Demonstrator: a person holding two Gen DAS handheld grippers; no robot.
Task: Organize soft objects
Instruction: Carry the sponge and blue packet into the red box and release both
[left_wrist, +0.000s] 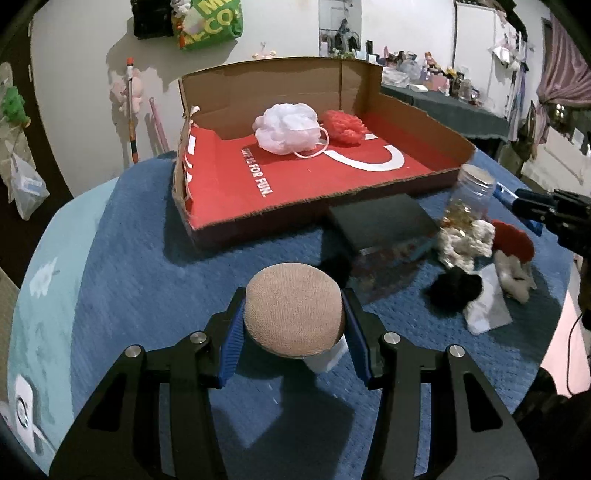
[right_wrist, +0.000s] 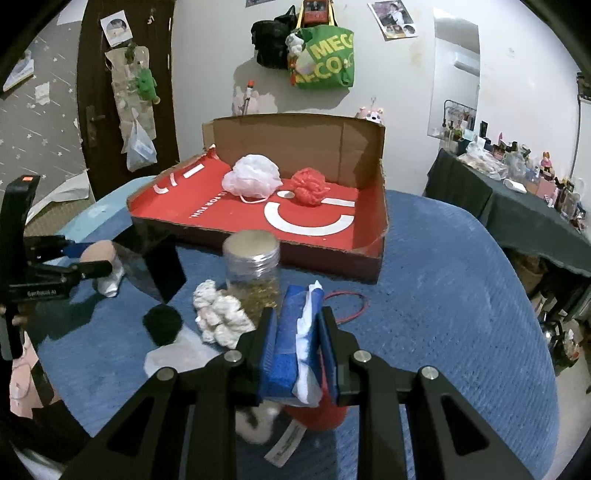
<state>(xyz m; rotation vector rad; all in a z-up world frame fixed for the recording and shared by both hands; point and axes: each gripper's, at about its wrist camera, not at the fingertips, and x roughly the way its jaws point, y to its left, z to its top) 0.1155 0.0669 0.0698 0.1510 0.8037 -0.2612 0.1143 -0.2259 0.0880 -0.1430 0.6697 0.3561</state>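
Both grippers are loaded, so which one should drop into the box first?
Probably left. The left gripper holds the mushroom plush facing the open front of the box. The right gripper, holding a blue packet, has a jar in its way.

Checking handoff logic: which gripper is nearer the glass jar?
Right. The right gripper, shut on a blue pack, sits just in front of the glass jar. The left gripper, shut on a tan mushroom plush, is farther off.
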